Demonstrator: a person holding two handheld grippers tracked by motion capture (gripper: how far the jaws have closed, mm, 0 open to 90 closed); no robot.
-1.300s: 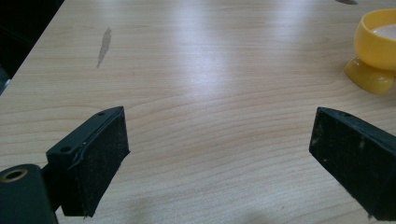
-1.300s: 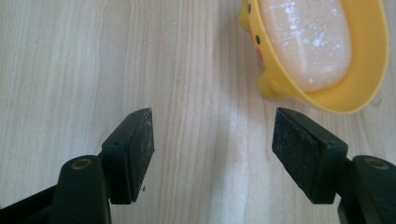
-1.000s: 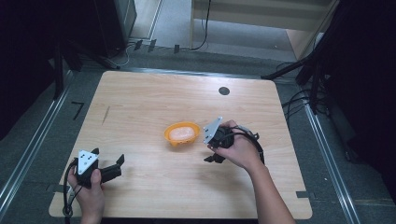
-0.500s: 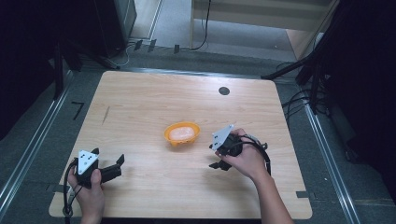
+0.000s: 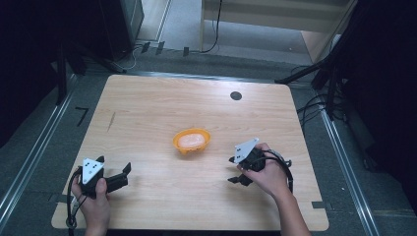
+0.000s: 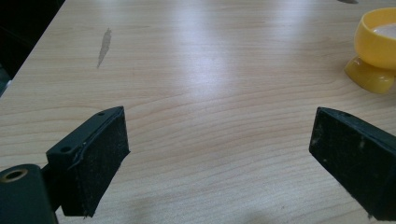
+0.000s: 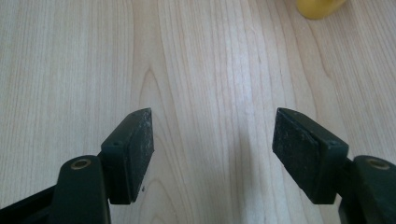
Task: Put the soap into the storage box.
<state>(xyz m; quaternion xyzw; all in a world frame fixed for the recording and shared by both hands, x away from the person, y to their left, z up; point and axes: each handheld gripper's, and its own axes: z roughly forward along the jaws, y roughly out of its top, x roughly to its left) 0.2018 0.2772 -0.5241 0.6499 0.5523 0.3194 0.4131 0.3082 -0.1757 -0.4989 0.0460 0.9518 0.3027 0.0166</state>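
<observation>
An orange-yellow footed bowl with something pale pink inside stands near the middle of the wooden table. My left gripper rests near the front left corner, open, nothing between its jaws; in the left gripper view the bowl sits far off at the upper right. My right gripper is low over the table to the bowl's right and nearer the front. Its jaws stand open over bare wood and have just been opening a little, with nothing between them. The bowl's foot peeks in at the top of the right gripper view.
A black round hole sits near the table's far edge. A thin dark mark lies on the wood at the left. Cables and dark stands crowd the floor to the right of the table.
My right gripper has drawn back from the bowl, toward the front right and a little lower. The left gripper and the bowl have stayed where they were.
</observation>
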